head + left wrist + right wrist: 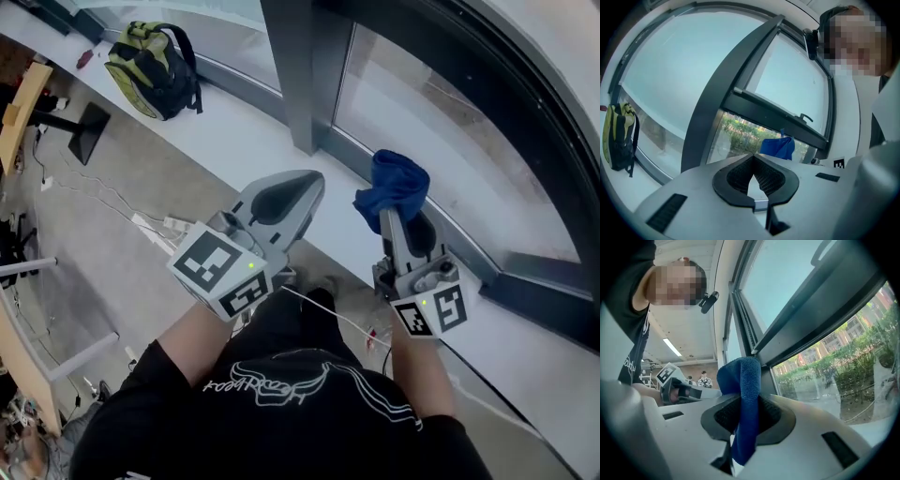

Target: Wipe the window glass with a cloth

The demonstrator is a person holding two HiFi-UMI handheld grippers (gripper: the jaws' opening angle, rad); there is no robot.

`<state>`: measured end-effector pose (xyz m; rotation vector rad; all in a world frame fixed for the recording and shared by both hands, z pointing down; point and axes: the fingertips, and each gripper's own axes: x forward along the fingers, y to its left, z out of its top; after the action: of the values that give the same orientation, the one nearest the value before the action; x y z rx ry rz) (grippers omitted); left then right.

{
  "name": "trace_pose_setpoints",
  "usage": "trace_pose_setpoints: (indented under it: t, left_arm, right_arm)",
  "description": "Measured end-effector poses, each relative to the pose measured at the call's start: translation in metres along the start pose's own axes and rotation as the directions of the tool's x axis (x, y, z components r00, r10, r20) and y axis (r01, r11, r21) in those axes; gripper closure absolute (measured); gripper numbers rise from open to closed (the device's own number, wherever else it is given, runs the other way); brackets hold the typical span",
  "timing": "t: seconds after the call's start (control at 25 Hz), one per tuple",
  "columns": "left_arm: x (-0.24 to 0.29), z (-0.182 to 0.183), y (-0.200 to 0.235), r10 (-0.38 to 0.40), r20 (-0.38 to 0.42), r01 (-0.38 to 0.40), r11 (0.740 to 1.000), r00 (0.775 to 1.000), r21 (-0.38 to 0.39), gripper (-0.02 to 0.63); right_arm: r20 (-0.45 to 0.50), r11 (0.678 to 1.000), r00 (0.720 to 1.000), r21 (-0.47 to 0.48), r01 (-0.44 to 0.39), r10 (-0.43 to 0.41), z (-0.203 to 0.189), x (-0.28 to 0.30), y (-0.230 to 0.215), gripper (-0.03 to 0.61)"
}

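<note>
A blue cloth (394,183) is bunched at the tip of my right gripper (392,214), whose jaws are shut on it. The cloth is held up near the lower window glass (450,141), just right of the dark frame post (295,75). In the right gripper view the cloth (743,380) stands up between the jaw pads of the right gripper (743,404), with a fold hanging below. My left gripper (302,183) hovers beside it to the left, shut and empty. Its pads (740,173) meet at the tip of the left gripper (753,158), and the cloth (777,147) shows beyond.
A green and black backpack (150,70) leans on the white sill ledge (234,127) at the far left. Cables and a power strip (159,225) lie on the floor below. A black flat stand base (89,131) sits left. A window handle (806,117) is on the upper frame.
</note>
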<state>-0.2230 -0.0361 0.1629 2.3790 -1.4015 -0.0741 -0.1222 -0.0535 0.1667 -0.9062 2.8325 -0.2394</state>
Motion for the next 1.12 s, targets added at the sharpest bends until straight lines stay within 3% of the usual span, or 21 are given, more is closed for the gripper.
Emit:
trace_pose_setpoints:
  t: [0.2,0.64,0.88,1.12]
  left_arm:
    - [0.023,0.002,0.027,-0.005,0.031,0.007,0.999,0.999,-0.049,0.607]
    - [0.038,0.012,0.080,-0.082,-0.025,0.081,0.996,0.996,-0.036,0.607]
    - [0.046,0.000,0.114,-0.080,-0.033,0.076,0.992,0.996,-0.099,0.607]
    - [0.049,0.006,0.121,-0.084,-0.022,0.081,0.991,0.996,-0.107,0.609]
  right_arm:
    - [0.024,0.999,0.999,-0.032,0.035,-0.034,-0.005,0.045,-0.019,0.515]
    - [0.144,0.973,0.983,-0.180,0.142,-0.117,0.007,0.155,-0.058,0.515]
    - [0.217,0.965,0.961,-0.159,0.209,-0.172,0.008,0.196,-0.083,0.515]
    - [0.256,0.949,0.939,-0.152,0.275,-0.231,0.015,0.210,-0.093,0.515]
